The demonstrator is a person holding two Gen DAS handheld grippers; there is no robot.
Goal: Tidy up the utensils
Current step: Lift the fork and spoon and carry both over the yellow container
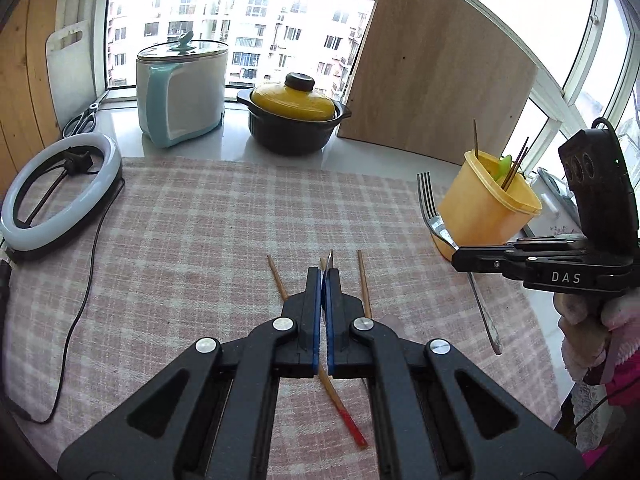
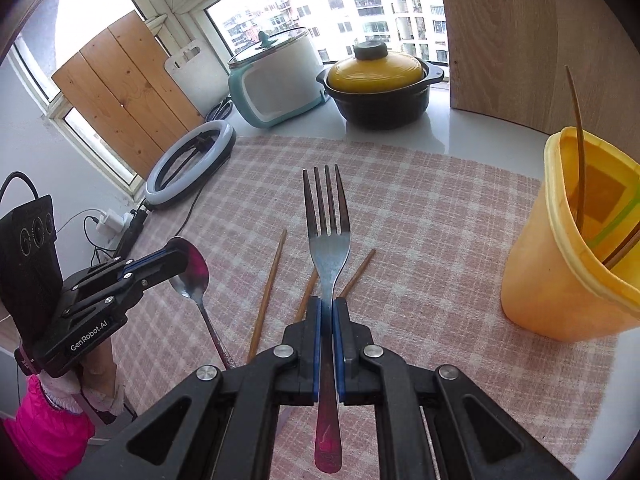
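Note:
My left gripper (image 1: 325, 270) is shut on a metal spoon (image 2: 192, 270), held edge-on above the checked cloth; it shows in the right wrist view (image 2: 182, 258) at the left. My right gripper (image 2: 327, 300) is shut on a metal fork (image 2: 326, 236), tines pointing away; in the left wrist view the gripper (image 1: 456, 260) and fork (image 1: 430, 204) sit just in front of the yellow cup (image 1: 486, 204). The cup (image 2: 568, 248) holds chopsticks and a green utensil. Several wooden chopsticks (image 1: 278, 278) (image 2: 268, 292) lie on the cloth under the grippers.
A ring light (image 1: 60, 196) with cable lies at the left. A white-teal cooker (image 1: 182, 92), a black pot with yellow lid (image 1: 294, 114) and a wooden board (image 1: 436, 68) stand at the back by the window. Scissors (image 1: 82, 118) lie by a white cutting board.

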